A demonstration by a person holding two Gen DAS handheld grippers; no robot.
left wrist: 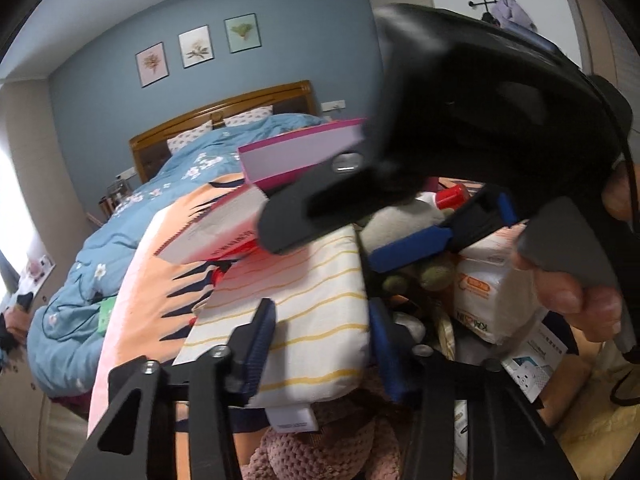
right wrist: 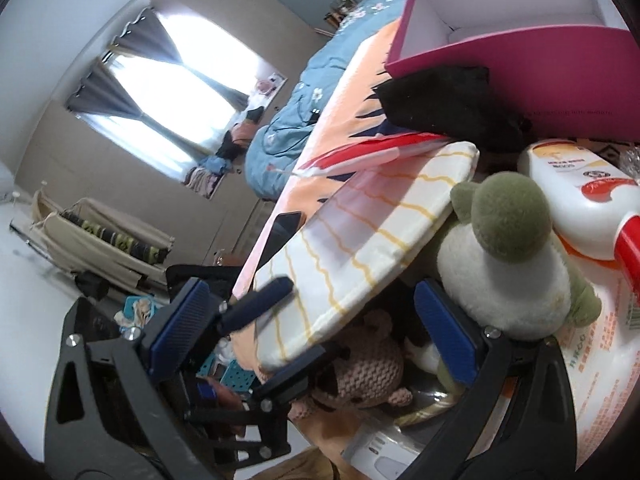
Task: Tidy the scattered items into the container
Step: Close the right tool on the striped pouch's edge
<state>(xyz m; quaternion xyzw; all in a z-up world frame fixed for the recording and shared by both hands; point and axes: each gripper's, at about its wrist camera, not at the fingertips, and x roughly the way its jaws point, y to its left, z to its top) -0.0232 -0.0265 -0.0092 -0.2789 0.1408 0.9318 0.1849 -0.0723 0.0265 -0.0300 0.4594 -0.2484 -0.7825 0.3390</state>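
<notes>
We are holding both grippers over a bed piled with loose things. In the left wrist view, the left gripper (left wrist: 320,344) is standing wide open around the near edge of a white cushion (left wrist: 304,300) with yellow wavy stripes, while the right gripper (left wrist: 340,236), with a hand (left wrist: 576,292) on its grip, is crossing in front. Only the right wrist view is showing the pink box (right wrist: 520,68) open on top, lying behind the pile, with a soft green and white toy (right wrist: 508,256) and a white bottle (right wrist: 576,196); there the right gripper (right wrist: 316,320) is also gaping. We are seeing a blue wall (left wrist: 300,40) and a bright window (right wrist: 168,92).
</notes>
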